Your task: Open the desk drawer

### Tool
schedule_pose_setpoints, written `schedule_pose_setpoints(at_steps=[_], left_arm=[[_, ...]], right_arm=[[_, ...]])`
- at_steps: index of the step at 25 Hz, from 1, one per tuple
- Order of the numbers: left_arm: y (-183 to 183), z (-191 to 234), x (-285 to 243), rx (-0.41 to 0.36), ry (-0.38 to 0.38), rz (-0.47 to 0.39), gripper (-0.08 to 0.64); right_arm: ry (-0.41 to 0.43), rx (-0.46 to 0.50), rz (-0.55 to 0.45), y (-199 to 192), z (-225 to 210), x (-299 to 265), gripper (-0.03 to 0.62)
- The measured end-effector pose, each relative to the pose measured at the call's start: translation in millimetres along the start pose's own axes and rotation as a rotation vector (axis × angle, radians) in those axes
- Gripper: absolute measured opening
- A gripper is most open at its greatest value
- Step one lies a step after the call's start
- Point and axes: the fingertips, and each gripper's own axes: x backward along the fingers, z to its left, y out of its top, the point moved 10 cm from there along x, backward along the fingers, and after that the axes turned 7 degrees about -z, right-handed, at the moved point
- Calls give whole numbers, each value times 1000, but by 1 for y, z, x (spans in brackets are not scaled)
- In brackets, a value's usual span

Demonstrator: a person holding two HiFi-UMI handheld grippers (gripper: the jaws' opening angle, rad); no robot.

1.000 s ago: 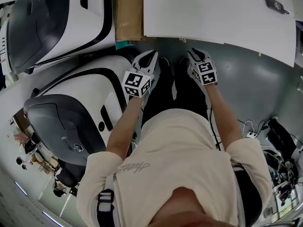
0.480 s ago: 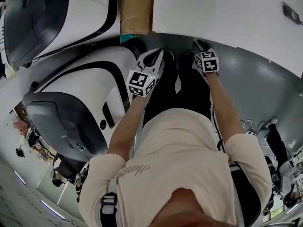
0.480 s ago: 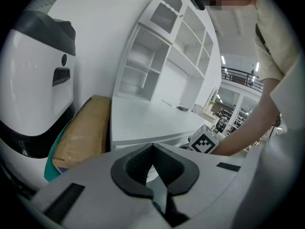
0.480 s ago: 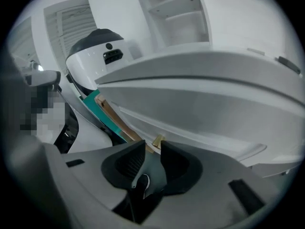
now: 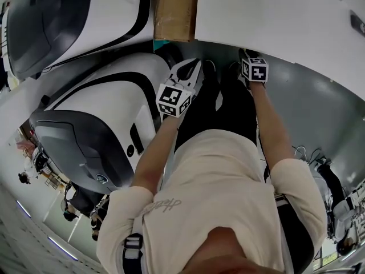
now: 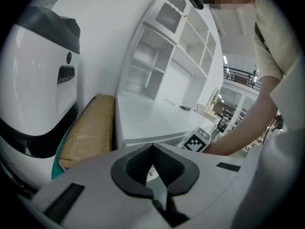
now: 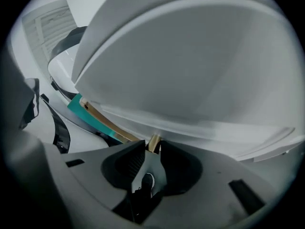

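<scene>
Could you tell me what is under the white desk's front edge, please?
The right gripper sits beneath the desk edge. In the head view, the desktop hides its tip and any drawer.

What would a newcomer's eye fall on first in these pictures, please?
The big white-and-black machines fill the left of the head view, with a cardboard box beside them. Next come the left gripper and right gripper, both pointed at the edge of the white desk.

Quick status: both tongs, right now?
Left tongs: closed, empty.
Right tongs: tips slightly apart under the desk edge, tan strip in the gap; whether it is gripped cannot be told.
</scene>
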Motion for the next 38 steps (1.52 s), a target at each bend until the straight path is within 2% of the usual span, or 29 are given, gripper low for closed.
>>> schedule_pose_setpoints(at_steps=[4, 8, 12, 14, 19, 25, 38], left_arm=[[-5, 4, 1, -7, -8, 18, 0], [-3, 6, 0, -21, -30, 21, 0], [4, 3, 2, -43, -47, 13, 0], [6, 2, 4, -51, -53, 15, 0], [11, 1, 14, -70, -62, 19, 0], [10, 0, 17, -55, -79, 50, 0], [18, -13, 2, -106, -191, 63, 0]], right_arm=[[-34, -9, -3, 0, 3, -4, 104], [-34, -23, 8, 2, 4, -8, 103], [-43, -130, 2, -2, 3, -6, 95], [-64, -152, -6, -4, 4, -5, 94], [-64, -143, 6, -4, 6, -3, 94], [-54, -161, 24, -8, 6, 2, 94], [-41, -152, 41, -41, 19, 21, 94]])
